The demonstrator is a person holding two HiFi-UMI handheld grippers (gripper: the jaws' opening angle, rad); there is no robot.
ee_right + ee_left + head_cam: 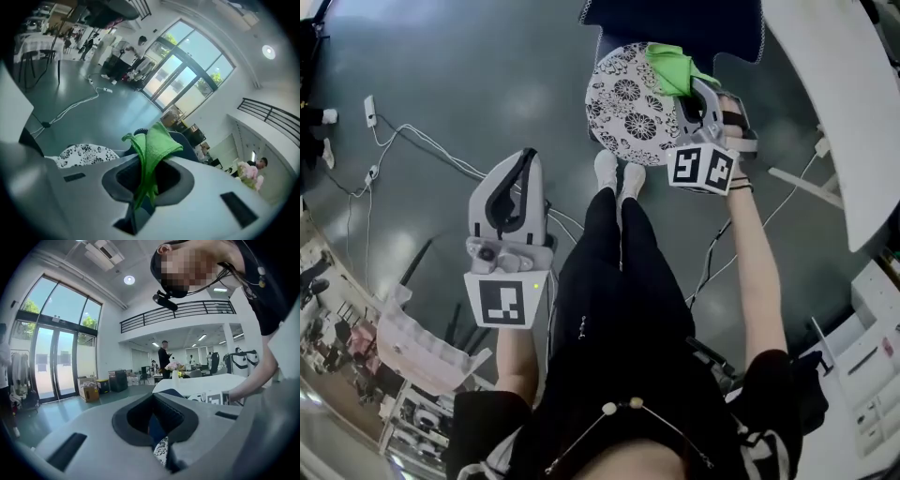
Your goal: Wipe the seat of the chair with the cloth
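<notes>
Your right tongs (697, 92) (149, 185) are clamped on the green cloth (671, 67) (153, 143), w/ a fold of it sticking out past the tips. The cloth sits over the far-right edge of the chair seat (626, 101) (83, 153), the round black-and-white patterned one; can't tell if it's touching. Your left tongs (514, 187) (158, 423) are pressed together w/ nothing in them, held well apart from the seat on its near-left side, over the floor (441, 84). Your shoes (607, 171) stand just beside the seat's near edge.
</notes>
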